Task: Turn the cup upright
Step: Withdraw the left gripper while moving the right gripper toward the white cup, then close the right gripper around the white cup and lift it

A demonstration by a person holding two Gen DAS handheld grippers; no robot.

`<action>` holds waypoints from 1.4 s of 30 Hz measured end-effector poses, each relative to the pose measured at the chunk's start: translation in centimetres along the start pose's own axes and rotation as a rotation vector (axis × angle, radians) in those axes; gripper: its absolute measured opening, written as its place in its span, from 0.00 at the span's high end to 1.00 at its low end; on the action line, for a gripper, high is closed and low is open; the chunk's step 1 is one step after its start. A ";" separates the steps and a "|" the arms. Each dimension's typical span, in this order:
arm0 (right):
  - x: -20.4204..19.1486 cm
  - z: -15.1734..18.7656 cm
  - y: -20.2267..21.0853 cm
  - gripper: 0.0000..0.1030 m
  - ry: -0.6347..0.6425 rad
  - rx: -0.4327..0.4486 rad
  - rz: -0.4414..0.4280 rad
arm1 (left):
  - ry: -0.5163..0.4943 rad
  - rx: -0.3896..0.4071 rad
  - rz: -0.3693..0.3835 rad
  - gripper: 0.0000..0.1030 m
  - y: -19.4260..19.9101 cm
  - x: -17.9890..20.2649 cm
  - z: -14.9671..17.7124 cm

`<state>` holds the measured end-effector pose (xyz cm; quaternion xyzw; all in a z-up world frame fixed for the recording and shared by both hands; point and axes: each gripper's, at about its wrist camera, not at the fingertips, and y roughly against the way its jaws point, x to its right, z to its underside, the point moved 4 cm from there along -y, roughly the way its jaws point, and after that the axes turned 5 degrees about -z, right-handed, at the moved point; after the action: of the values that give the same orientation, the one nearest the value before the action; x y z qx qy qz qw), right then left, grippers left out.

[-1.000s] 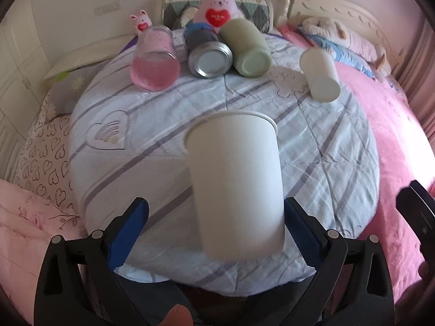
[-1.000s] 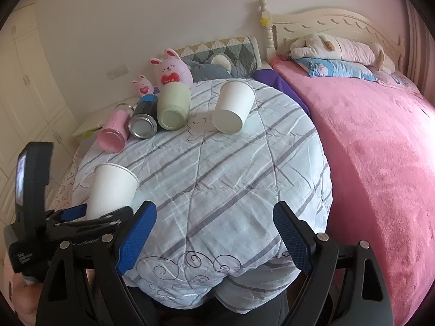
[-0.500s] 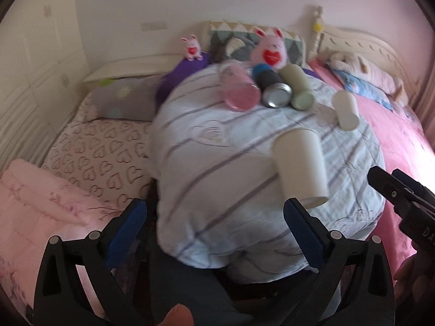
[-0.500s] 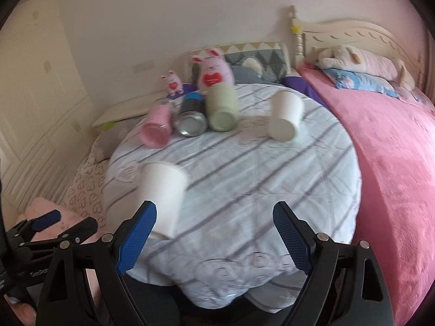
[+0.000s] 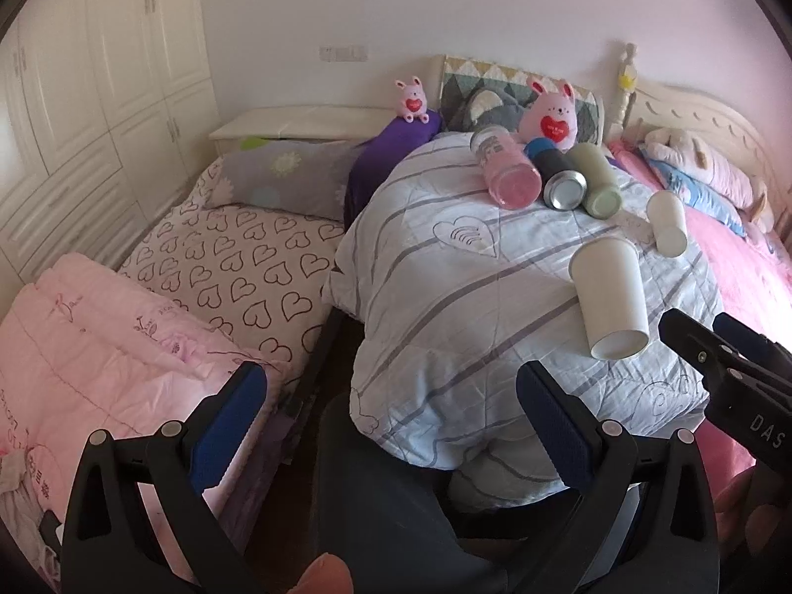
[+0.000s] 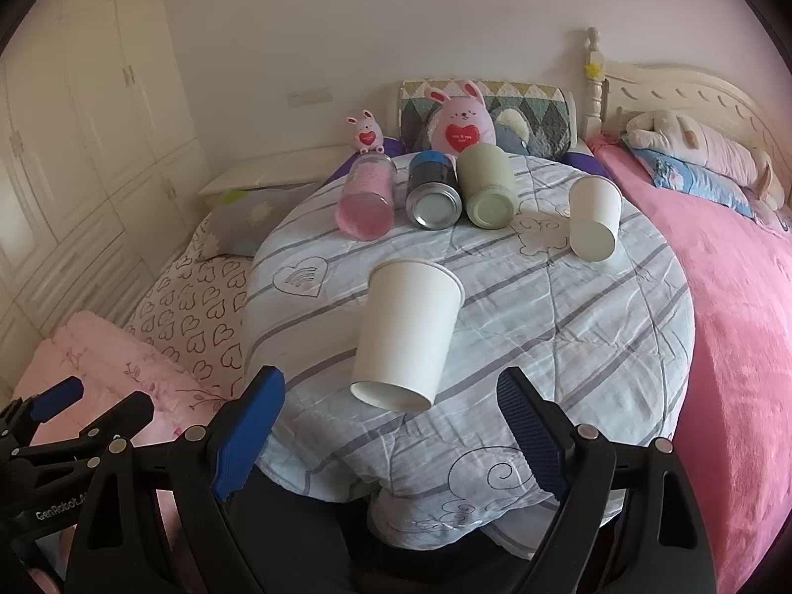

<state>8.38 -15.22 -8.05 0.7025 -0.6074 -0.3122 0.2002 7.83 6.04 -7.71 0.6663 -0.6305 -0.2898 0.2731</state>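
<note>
Both jaws gape, empty: right gripper (image 6: 391,420) faces the white paper cup (image 6: 408,329) at frame centre; left gripper (image 5: 391,411) aims aside.
Lying on the striped quilt (image 6: 569,326), it looks light and crushable, probably slick; I'd pinch mid-wall gently.

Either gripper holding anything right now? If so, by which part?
Nothing is held. The left gripper and right gripper both have jaws open and empty; the nearer white paper cup lies on its side on the striped quilt, untouched.
</note>
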 end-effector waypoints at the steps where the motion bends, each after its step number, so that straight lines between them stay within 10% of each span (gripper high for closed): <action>1: 0.0 0.0 0.1 0.14 0.001 0.004 0.003 | -0.001 0.003 0.004 0.01 0.1 0.1 0.0; 23: 0.8 -0.2 0.1 0.14 -0.012 0.005 0.006 | -0.020 0.011 0.010 0.01 0.2 1.1 -0.3; 42: 2.1 -2.2 -8.9 0.15 -0.096 -0.201 0.070 | -0.030 0.011 0.021 0.01 -3.4 0.8 -2.0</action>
<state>16.50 -15.91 -12.76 0.6415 -0.6060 -0.3976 0.2513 11.61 5.46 -8.86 0.6567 -0.6430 -0.2936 0.2629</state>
